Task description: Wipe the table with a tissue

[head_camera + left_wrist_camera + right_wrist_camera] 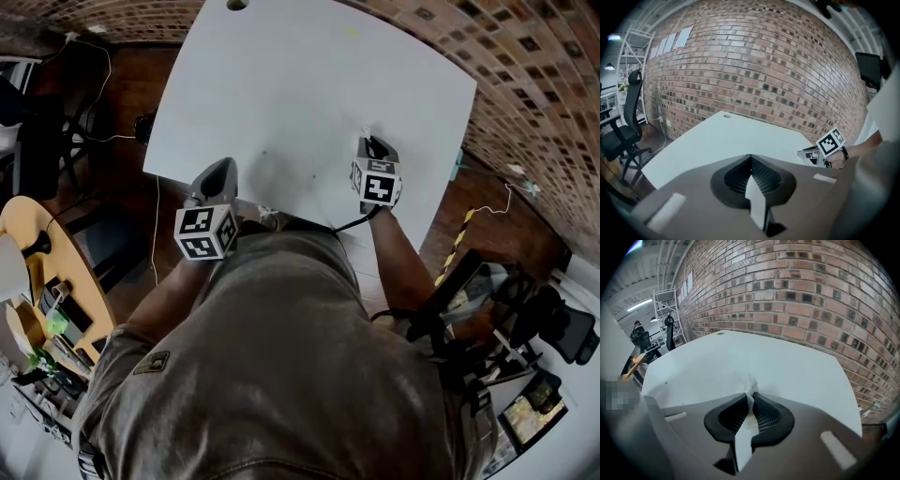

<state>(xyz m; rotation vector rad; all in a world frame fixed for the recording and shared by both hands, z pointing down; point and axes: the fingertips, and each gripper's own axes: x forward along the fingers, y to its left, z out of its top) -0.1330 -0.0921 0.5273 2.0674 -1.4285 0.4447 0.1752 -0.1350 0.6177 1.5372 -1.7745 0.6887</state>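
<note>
The white table (309, 84) fills the upper middle of the head view. My right gripper (374, 148) rests on its near right part, jaws shut on a small white tissue (750, 386) that pokes out past the tips and touches the tabletop (778, 366). My left gripper (218, 173) hovers at the table's near edge, to the left; its jaws are shut with nothing between them (750, 158). From the left gripper view the right gripper's marker cube (830, 142) shows at the right, low over the tabletop (726, 140).
A brick wall (797, 291) runs behind the table. A black office chair (623, 136) stands left of the table. A wooden side table (37, 272) with clutter lies at the lower left, cables and equipment (506, 319) at the lower right. A cable hole (236, 5) marks the far edge.
</note>
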